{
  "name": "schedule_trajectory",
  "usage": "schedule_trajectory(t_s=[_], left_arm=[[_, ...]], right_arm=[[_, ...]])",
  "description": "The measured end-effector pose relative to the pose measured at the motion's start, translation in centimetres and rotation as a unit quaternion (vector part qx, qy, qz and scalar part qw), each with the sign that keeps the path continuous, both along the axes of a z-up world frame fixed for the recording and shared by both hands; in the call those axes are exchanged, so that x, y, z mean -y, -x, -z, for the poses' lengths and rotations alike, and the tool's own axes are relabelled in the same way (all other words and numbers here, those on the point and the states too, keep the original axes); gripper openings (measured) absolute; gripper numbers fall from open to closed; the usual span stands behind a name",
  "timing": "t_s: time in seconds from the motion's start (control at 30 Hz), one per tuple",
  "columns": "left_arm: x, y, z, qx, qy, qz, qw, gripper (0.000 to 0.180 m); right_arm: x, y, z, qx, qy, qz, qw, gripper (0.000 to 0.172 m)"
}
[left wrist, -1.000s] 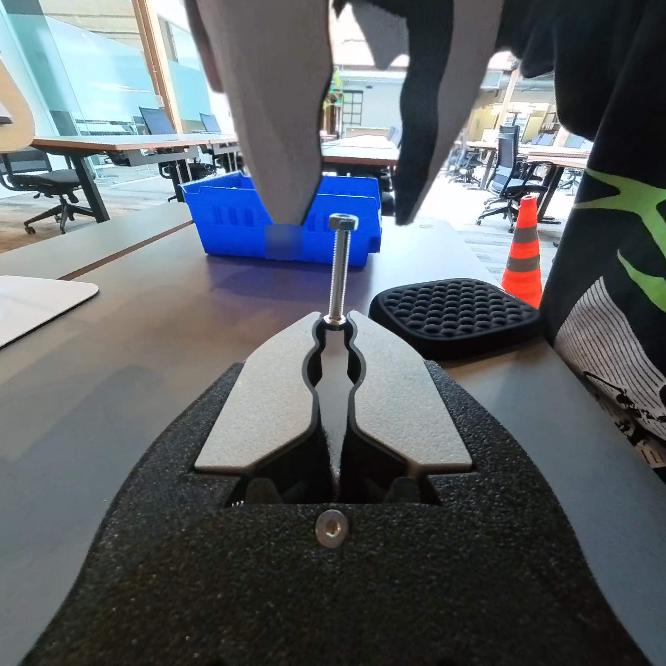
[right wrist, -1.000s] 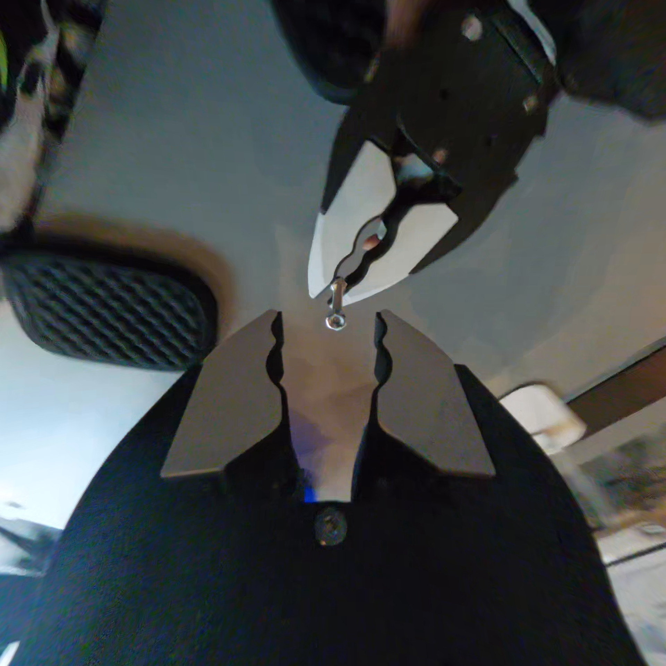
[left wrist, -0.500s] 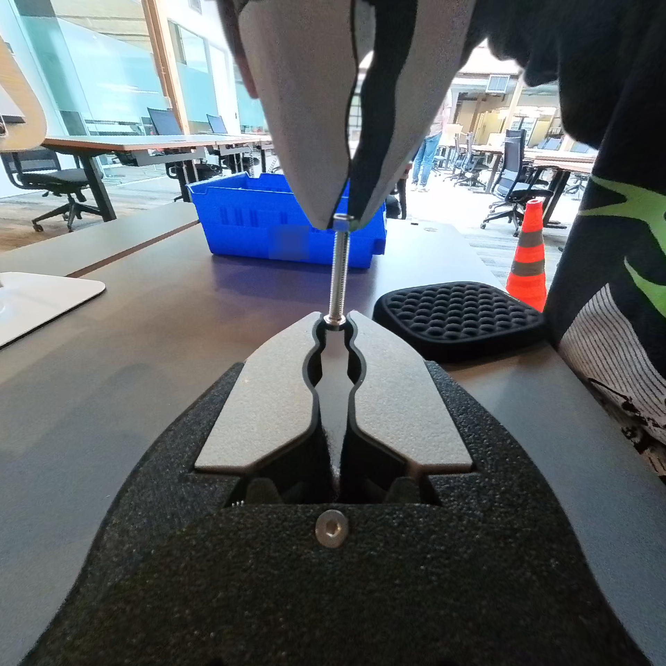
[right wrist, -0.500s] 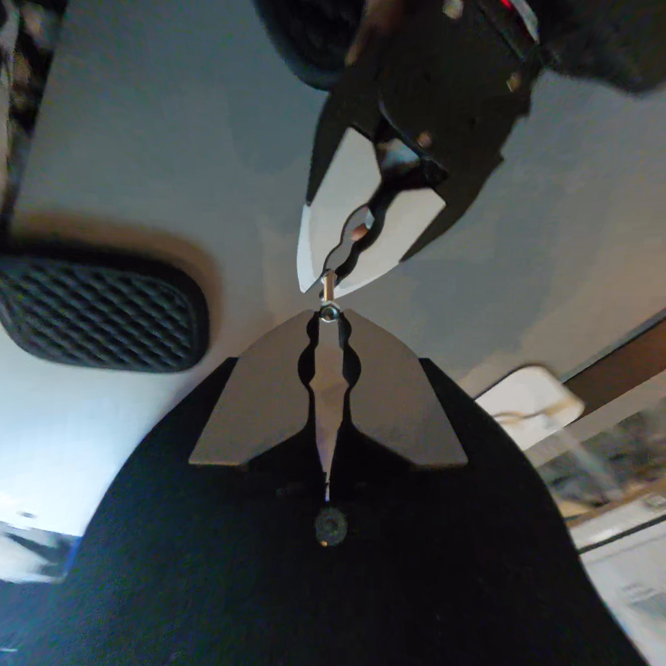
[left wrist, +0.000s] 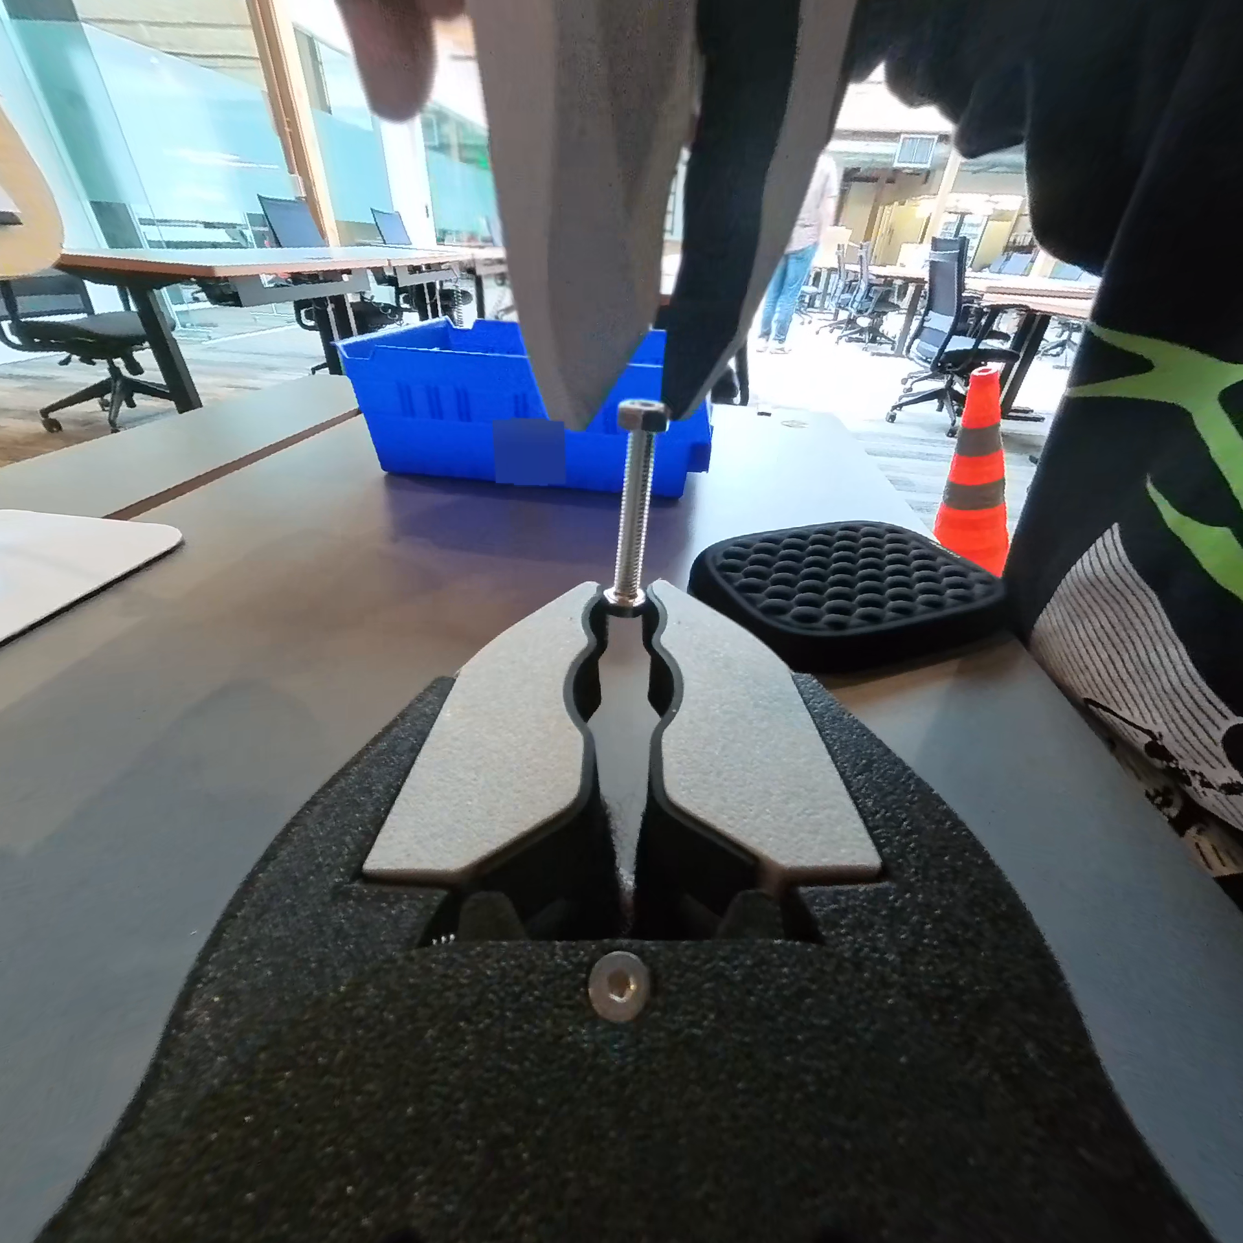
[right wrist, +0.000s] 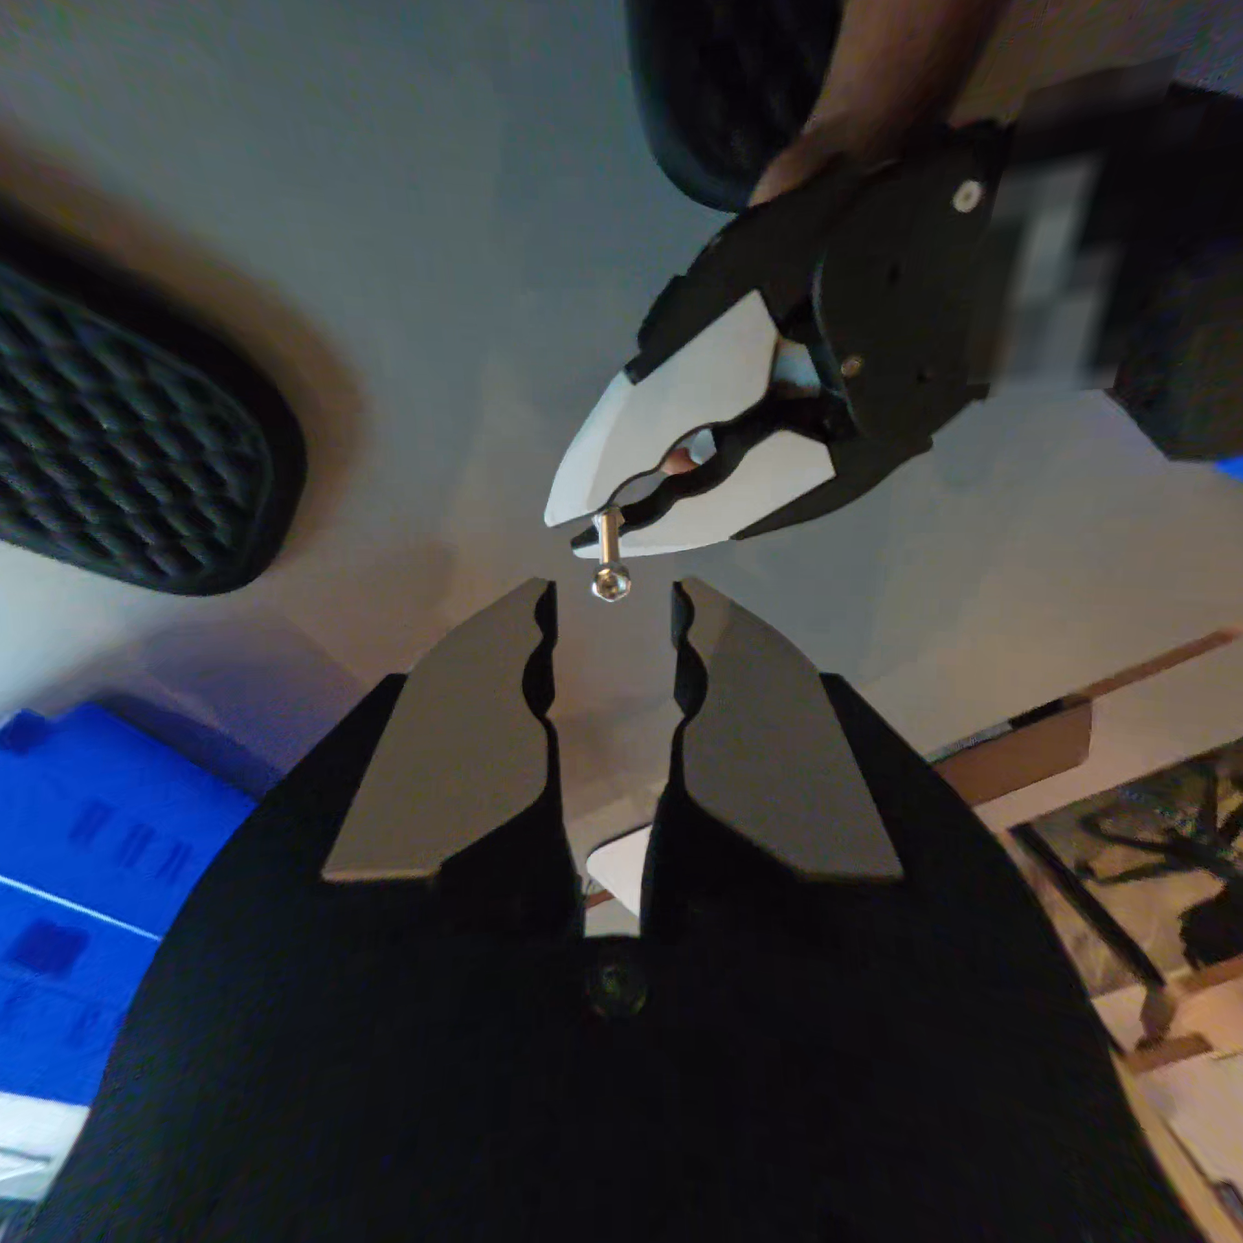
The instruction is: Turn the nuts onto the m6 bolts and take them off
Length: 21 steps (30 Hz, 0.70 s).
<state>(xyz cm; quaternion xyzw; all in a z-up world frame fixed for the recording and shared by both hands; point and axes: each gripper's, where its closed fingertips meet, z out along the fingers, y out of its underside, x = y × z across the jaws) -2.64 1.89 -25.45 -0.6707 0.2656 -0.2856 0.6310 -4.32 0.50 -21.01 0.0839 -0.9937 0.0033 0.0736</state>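
Note:
My left gripper [left wrist: 625,598] is shut on the lower end of a silver m6 bolt [left wrist: 635,511] and holds it upright above the grey table [left wrist: 269,639]. A hex nut [left wrist: 642,417] sits at the bolt's top end. My right gripper [right wrist: 613,592] points down from above and is open. Its fingertips [left wrist: 578,410] stand on either side of the nut with a gap on both sides. The right wrist view shows the nut [right wrist: 611,586] end-on between my open fingers, with the left gripper [right wrist: 605,531] clamped on the bolt [right wrist: 607,538] beyond it.
A blue bin [left wrist: 471,403] stands behind the bolt. A black honeycomb pad [left wrist: 847,592] lies to the right. An orange cone [left wrist: 975,471] stands on the floor beyond. A white flat base [left wrist: 67,565] lies at the left. A person in a black shirt [left wrist: 1143,336] stands close on the right. The left gripper's tips are roughly 5 cm from the right gripper's.
The right gripper closed on the nut half a second ago, then opened again and turned about the bolt's axis. The left gripper kept its hold on the bolt.

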Motion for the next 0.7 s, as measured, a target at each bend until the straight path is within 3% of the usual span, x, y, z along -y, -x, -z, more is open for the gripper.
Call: schedule_trajectory(t_s=[0.13,0.23,0.33,0.43,0.47,0.53,0.6,0.7], left_arm=[[0.0,0.0,0.0,0.002,0.000,0.002,1.000,0.009],[0.0,0.1,-0.1,0.003,0.000,-0.002,1.000,0.009],[-0.2,0.3,0.0,0.002,0.000,-0.014,1.000,0.009],[-0.3,0.5,-0.1,0.003,-0.002,-0.023,1.000,0.009],[-0.3,0.3,-0.1,-0.001,-0.004,-0.020,1.000,0.009],[-0.2,0.2,0.1,-0.008,-0.003,-0.018,1.000,0.009],[-0.2,0.3,-0.1,0.001,-0.002,-0.015,1.000,0.009],[-0.2,0.3,-0.1,0.006,0.000,-0.009,1.000,0.009]], right_arm=[[0.2,0.1,0.3,0.017,0.004,-0.024,1.000,0.011],[0.1,0.2,0.3,0.019,0.005,0.015,1.000,0.010],[-0.3,0.1,0.4,0.026,0.002,0.147,0.989,0.009],[-0.2,-0.1,0.4,0.039,0.030,0.363,0.931,0.010],[-0.2,-0.3,0.4,0.047,0.036,0.391,0.919,0.010],[-0.3,-0.4,0.5,0.041,0.033,0.377,0.925,0.010],[-0.3,0.1,0.4,0.024,0.029,0.323,0.946,0.040],[0.7,-0.5,0.0,0.036,0.040,0.140,0.989,0.048]])
